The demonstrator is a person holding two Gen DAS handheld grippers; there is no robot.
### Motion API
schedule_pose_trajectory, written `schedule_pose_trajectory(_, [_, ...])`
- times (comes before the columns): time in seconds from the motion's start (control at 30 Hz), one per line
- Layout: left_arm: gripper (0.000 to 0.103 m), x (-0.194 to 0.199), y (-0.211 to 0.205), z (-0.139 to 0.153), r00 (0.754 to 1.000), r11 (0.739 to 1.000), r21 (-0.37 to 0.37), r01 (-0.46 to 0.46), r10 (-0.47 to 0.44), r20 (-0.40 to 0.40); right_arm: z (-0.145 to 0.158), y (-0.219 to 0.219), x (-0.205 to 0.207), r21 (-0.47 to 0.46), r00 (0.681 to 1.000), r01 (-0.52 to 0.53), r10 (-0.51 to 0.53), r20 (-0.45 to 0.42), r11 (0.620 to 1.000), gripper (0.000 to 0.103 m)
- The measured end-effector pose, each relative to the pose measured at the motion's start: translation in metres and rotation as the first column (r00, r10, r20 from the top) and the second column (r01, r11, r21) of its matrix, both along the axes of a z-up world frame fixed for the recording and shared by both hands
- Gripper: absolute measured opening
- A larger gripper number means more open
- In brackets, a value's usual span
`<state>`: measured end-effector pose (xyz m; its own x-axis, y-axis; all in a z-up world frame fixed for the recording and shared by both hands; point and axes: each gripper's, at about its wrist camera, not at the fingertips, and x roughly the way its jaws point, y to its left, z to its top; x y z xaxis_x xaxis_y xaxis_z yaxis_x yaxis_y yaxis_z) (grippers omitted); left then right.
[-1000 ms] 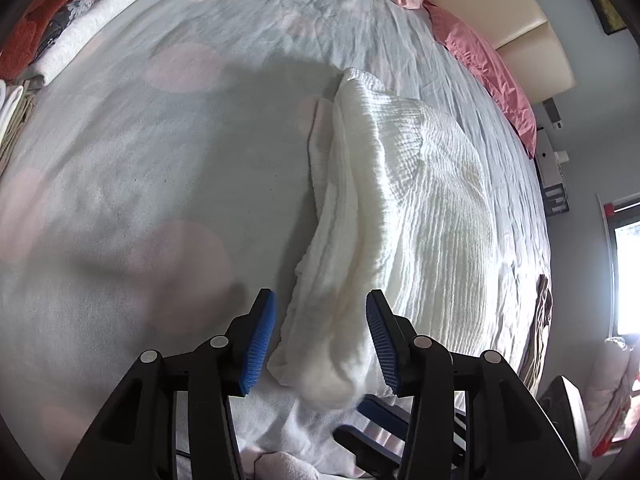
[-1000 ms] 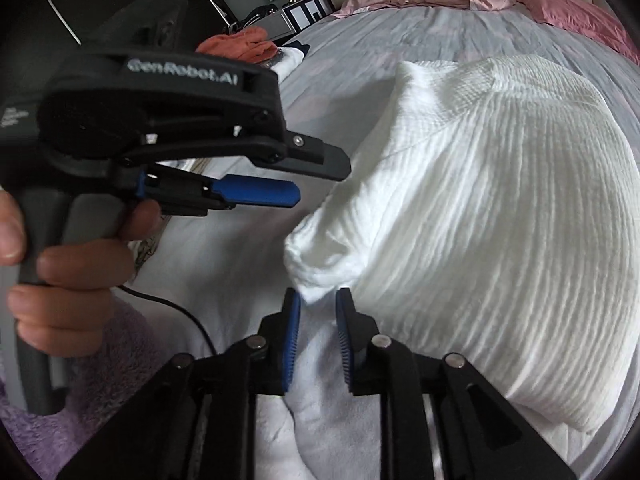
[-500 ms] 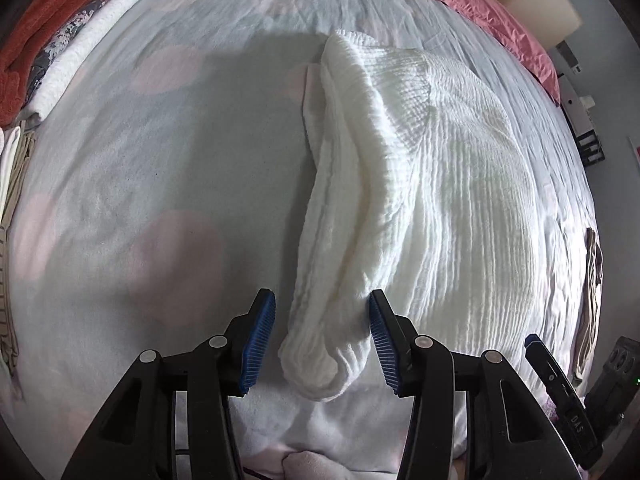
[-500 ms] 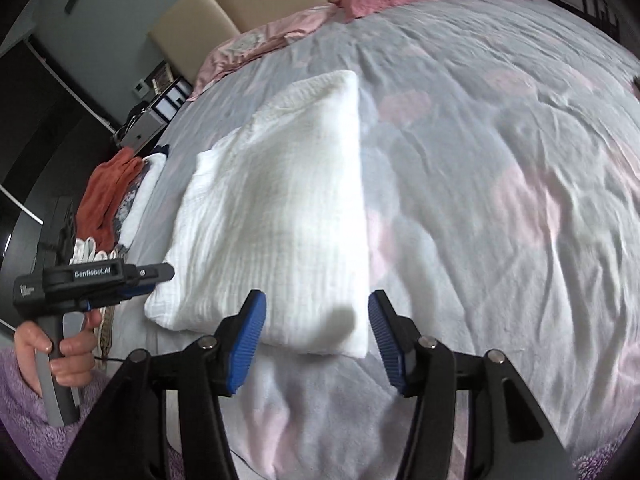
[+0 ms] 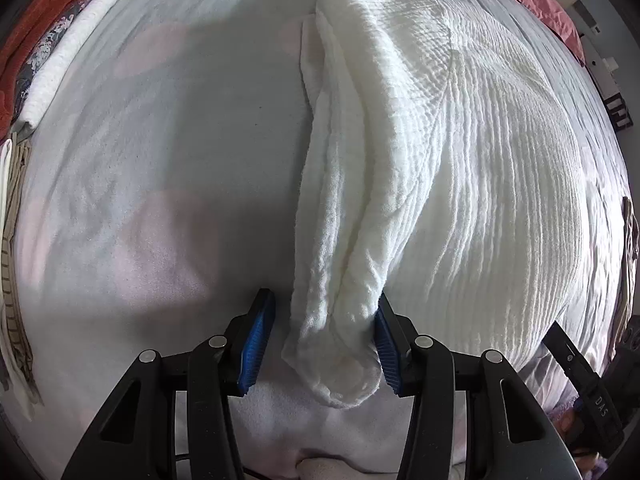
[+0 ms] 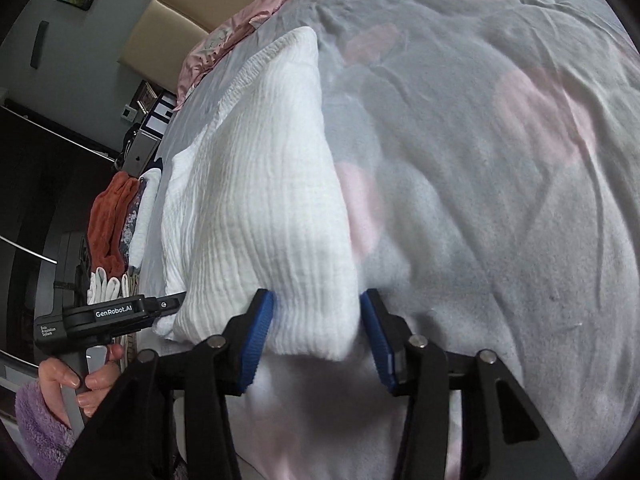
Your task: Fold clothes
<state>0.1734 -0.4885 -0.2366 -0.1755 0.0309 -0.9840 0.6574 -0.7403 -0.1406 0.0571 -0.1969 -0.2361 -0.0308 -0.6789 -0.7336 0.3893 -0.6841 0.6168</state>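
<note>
A white crinkled garment [image 5: 460, 168] lies folded on the bed [image 5: 160, 160], whose grey cover carries pale pink dots. The left gripper [image 5: 323, 340] has its jaws apart around the garment's near left corner, the right blue pad touching the cloth and the left pad just clear of it. The right gripper [image 6: 316, 334] likewise straddles the near right corner with jaws apart, not clamped. A stack of folded clothes [image 6: 116, 224] sits at the bed's left edge, and pink pillows [image 6: 240, 28] lie by the headboard.
</note>
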Motion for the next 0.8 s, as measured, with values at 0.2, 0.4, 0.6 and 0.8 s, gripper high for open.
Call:
schedule_pose_trajectory(0.2, [0.038, 0.006, 0.001, 0.006, 0.999, 1.0, 0.008, 0.007, -0.007, -0.032, 0.01, 0.004, 0.004, -0.016, 0.999, 0.015, -0.016, -0.044, 1.0, 0.014])
schedule_pose_trajectory(0.4, [0.035, 0.013, 0.008, 0.003, 0.997, 0.986, 0.152, 0.063, -0.057, -0.045, 0.045, 0.022, 0.017, -0.007, 0.996, 0.039, -0.039, -0.086, 0.999, 0.012])
schedule_pose_trajectory(0.6, [0.035, 0.019, 0.016, -0.003, 0.995, 0.962, 0.252, 0.101, -0.1, -0.017, 0.051, 0.041, 0.025, 0.096, 0.996, 0.074, -0.068, -0.063, 0.993, 0.012])
schedule_pose_trajectory(0.8, [0.036, 0.022, 0.016, -0.005, 0.994, 0.961, 0.257, 0.103, -0.111, 0.015, 0.024, 0.046, 0.021, 0.184, 0.997, 0.073, -0.075, 0.009, 0.98, 0.012])
